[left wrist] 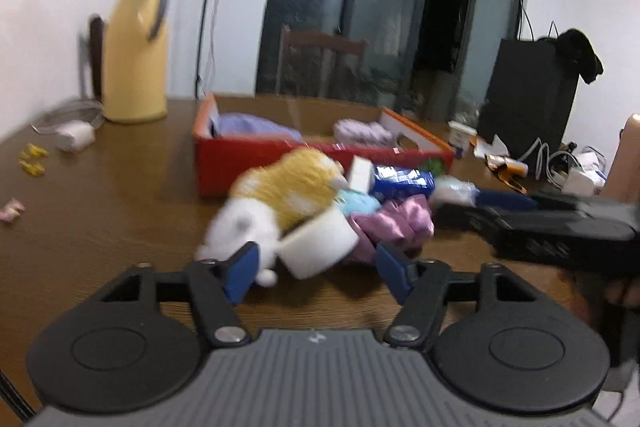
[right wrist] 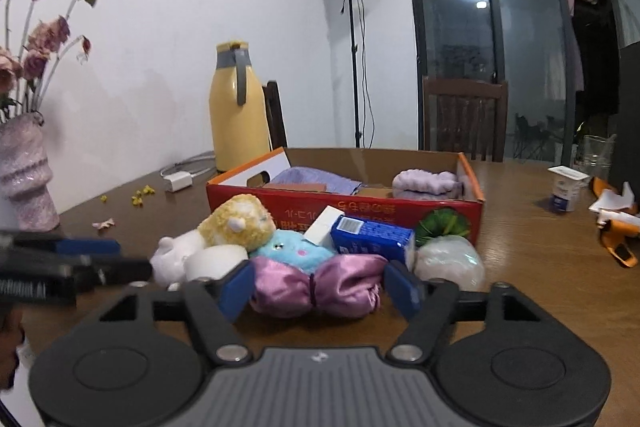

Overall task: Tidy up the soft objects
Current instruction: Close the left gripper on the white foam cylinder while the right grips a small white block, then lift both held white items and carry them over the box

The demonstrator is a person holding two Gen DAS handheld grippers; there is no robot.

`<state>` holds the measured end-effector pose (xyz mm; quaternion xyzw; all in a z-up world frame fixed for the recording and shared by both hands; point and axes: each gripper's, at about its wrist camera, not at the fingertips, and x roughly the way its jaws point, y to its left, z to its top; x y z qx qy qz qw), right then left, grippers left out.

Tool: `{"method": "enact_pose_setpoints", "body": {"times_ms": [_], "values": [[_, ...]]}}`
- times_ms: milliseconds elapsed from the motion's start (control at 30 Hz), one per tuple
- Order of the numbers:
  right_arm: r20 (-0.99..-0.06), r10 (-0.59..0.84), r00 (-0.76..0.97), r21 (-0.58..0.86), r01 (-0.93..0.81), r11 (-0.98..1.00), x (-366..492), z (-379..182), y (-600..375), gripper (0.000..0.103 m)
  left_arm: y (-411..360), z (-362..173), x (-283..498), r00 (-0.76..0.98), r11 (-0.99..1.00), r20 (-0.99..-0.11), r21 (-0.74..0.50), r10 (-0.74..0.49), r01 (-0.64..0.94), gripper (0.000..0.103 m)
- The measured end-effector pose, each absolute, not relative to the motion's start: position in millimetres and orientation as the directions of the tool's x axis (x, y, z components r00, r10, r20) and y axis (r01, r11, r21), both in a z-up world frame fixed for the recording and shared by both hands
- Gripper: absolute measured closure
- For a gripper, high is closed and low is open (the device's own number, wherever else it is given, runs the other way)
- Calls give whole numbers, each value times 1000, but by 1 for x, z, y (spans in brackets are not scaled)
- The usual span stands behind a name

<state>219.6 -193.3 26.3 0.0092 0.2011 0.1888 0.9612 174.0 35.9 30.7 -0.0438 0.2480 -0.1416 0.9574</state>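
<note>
Left hand-held gripper point(left wrist: 316, 273) sits half-open around the white roll point(left wrist: 320, 245), not pinching yet; right hand-held gripper point(right wrist: 318, 291) is half-open around the pink satin point(right wrist: 316, 285). The pile sits mid-table point(right wrist: 540, 267) before the red box point(right wrist: 360, 217), so either grab could drag the cat plush point(right wrist: 238, 223) along.

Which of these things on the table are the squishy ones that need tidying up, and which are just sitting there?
For the tidying:
- yellow plush toy
- blue plush toy
- pink satin bow
- white roll
- tissue pack
- red cardboard box, with purple cloths already inside

Just lying about:
- yellow thermos jug
- flower vase
- yogurt cup
- white charger
</note>
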Motion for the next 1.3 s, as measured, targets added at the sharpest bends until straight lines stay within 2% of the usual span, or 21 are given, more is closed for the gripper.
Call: {"method": "enact_pose_setpoints", "body": {"times_ms": [133, 267, 500, 567, 633, 700, 767, 800, 833, 900, 1000, 1067, 1100, 1133, 1300], "values": [[-398, 385, 833, 113, -372, 921, 256, 26, -181, 45, 30, 18, 202, 813, 956, -504, -184, -293, 230, 37], [-408, 400, 821, 111, -390, 914, 283, 25, -168, 46, 34, 10, 223, 800, 951, -521, -236, -297, 200, 37], [-473, 376, 797, 57, -398, 916, 283, 7, -169, 46, 40, 1, 236, 801, 951, -529, -266, -279, 156, 37], [-484, 387, 785, 80, -401, 913, 276, 7, -176, 46, 43, 2, 236, 804, 945, -517, -285, -292, 160, 33], [-465, 399, 790, 103, -399, 911, 272, 15, -182, 46, 44, 4, 237, 807, 937, -502, -307, -310, 168, 18], [-437, 415, 798, 116, -407, 906, 276, 22, -181, 46, 41, 6, 241, 817, 941, -498, -305, -291, 149, 18], [-433, 417, 799, 122, -406, 906, 288, 25, -175, 51, 38, 7, 248, 827, 946, -495, -301, -265, 122, 20], [-437, 415, 798, 134, -398, 908, 297, 24, -173, 52, 37, 8, 252, 827, 949, -505, -297, -247, 103, 24], [-453, 409, 792, 154, -382, 911, 306, 24, -171, 52, 37, 7, 255, 824, 952, -515, -294, -237, 90, 35], [-447, 386, 807, 168, -349, 922, 318, 30, -169, 52, 38, 6, 259, 817, 952, -528, -296, -231, 77, 45], [-490, 350, 798, 154, -316, 936, 341, 29, -162, 51, 39, 5, 254, 822, 952, -518, -292, -237, 90, 47], [-545, 375, 750, 230, -297, 927, 360, 19, -162, 59, 37, 7, 250, 821, 955, -520, -281, -236, 97, 48], [-555, 389, 735, 256, -295, 921, 364, 14, -162, 70, 38, 8, 246, 822, 954, -515, -280, -241, 104, 48], [-550, 395, 736, 272, -289, 918, 365, 11, -163, 79, 38, 10, 242, 825, 955, -511, -278, -242, 108, 48], [-470, 429, 771, 317, -307, 898, 337, 22, -171, 81, 44, 24, 215, 839, 958, -493, -268, -228, 103, 48]]}}
